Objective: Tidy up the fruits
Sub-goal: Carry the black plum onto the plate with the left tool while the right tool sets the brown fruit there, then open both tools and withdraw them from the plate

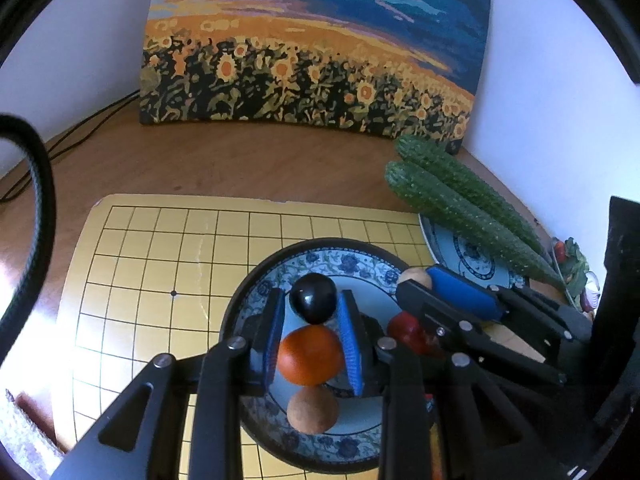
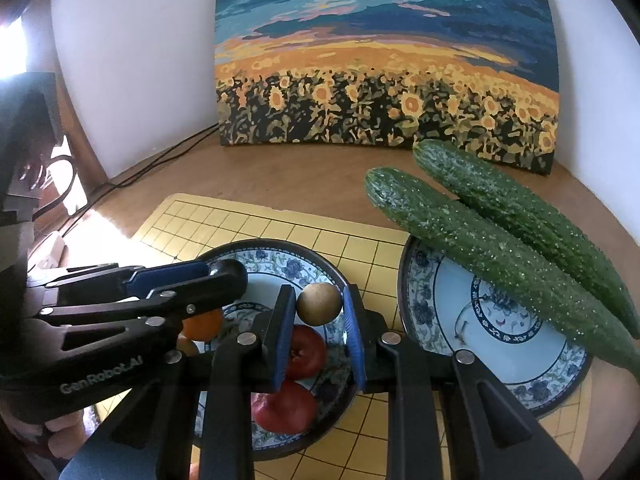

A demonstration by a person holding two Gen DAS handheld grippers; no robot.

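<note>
- Leftmost, a black cable (image 1: 38, 208) arcs past the edge of the left wrist view, and thin cords (image 2: 160, 160) run along the wooden table (image 1: 240, 160) to the wall.
- On the table lies a yellow grid board (image 1: 160, 248), and a sunflower painting (image 1: 312, 40) leans on the wall behind it.
- On the board sits a dark-rimmed floral plate (image 1: 352, 258).
- Over that plate the left gripper (image 1: 312, 312) is clamped on a black plum (image 1: 313, 298), with its blue pads (image 1: 352, 344) pressing both sides.
- Under the plum, on the plate, rest an orange fruit (image 1: 310, 356) and, nearer the camera, a brown fruit (image 1: 312, 410).
- Next along, the right gripper (image 2: 319, 308) is pinched on a tan round fruit (image 2: 319, 304) above the same plate, just beside the left gripper.
- Beneath it lie two red fruits (image 2: 306, 352), one nearer the camera than the other.
- Rightward, a second plate (image 2: 520, 360) with a blue pattern partly overlaps the board's edge.
- Two cucumbers (image 2: 480, 248) lie side by side across that plate, their ends jutting past its rim toward the painting.
- Farthest right in the left wrist view, some small coloured items (image 1: 576, 264) sit by the wall, too blurred to tell.
</note>
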